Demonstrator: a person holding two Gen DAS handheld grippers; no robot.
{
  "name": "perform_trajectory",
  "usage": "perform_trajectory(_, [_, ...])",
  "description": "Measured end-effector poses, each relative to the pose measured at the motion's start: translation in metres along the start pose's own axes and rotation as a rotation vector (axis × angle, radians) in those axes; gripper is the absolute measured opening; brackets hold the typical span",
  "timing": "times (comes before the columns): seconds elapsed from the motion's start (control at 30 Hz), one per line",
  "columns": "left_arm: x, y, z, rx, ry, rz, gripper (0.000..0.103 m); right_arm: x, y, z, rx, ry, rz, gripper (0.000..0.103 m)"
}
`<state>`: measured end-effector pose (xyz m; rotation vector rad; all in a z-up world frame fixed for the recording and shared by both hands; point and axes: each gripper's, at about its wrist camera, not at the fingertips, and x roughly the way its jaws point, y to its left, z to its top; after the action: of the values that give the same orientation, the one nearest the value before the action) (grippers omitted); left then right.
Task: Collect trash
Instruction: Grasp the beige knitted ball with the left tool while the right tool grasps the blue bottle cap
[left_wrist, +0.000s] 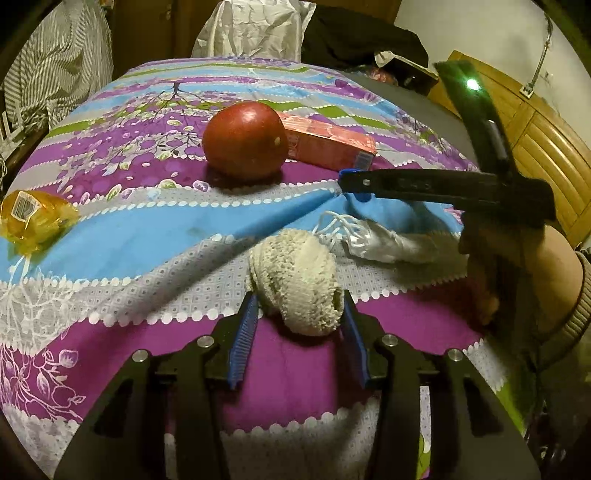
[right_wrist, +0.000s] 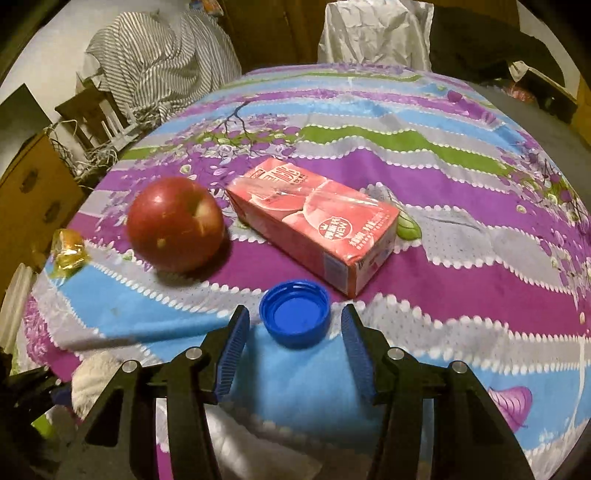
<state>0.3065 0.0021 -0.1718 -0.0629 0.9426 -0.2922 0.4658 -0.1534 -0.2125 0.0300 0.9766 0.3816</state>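
A blue bottle cap (right_wrist: 294, 318), hollow side up, sits between the right gripper's (right_wrist: 294, 349) wide-spread jaws; beyond, a red carton (right_wrist: 314, 225) printed "NEW" lies angled. The left gripper (left_wrist: 299, 325), jaws wide, flanks a crumpled foam net (left_wrist: 295, 280).

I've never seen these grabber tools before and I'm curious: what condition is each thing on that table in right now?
Left gripper: jaws open around the foam net, not clamped.
Foam net: crumpled, lying on the cloth.
Right gripper: jaws open on either side of the cap.
Blue bottle cap: upside down, hollow side up.
Red carton: lying on its side.
Apple: whole, resting on the cloth.
Yellow wrapper: crumpled.
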Motion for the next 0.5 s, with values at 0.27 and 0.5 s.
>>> perform_trajectory(0.27, [0.002,0.000,0.008,-0.016,-0.028,0.050,0.057,-0.001,0.009,-0.007,-0.048,-0.016,-0.045,0.041])
perform_trajectory(0.5, [0.001,-0.002,0.009,-0.020,-0.054,0.048,0.028,-0.053,0.006,-0.030,-0.010,-0.150,-0.033,0.041])
